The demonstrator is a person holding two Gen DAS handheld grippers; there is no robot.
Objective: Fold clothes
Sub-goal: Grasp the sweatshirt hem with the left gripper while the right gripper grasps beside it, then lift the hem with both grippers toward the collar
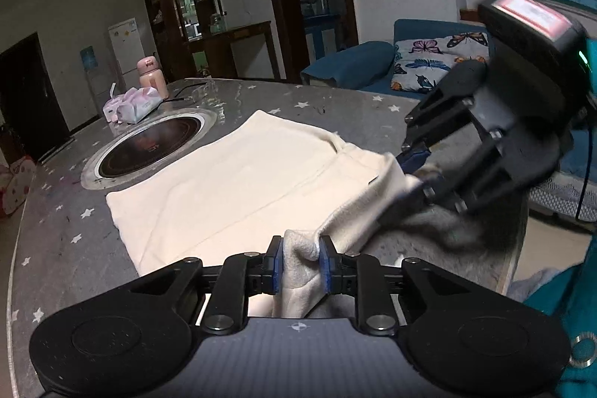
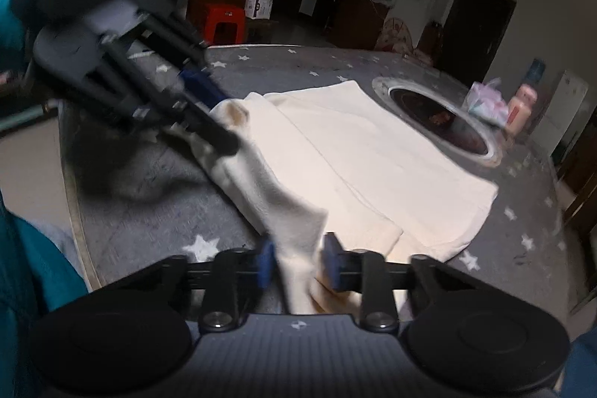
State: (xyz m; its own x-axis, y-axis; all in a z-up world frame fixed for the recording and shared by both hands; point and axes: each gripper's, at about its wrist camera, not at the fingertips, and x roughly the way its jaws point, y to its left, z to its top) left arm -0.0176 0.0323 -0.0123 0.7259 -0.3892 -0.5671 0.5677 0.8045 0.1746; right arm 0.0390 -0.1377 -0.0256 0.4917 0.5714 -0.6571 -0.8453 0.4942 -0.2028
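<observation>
Cream garment [image 1: 231, 181] lies spread flat on the counter [image 1: 56, 241], running away from both grippers toward the inset hob [image 1: 149, 148]. Left hand-held gripper [image 1: 300, 254] and right hand-held gripper [image 2: 298, 258] each pinch its near edge, lifted, side by side.

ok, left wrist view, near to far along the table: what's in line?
left gripper shut on cream garment → round hob → tissue pack → pink bottle
</observation>
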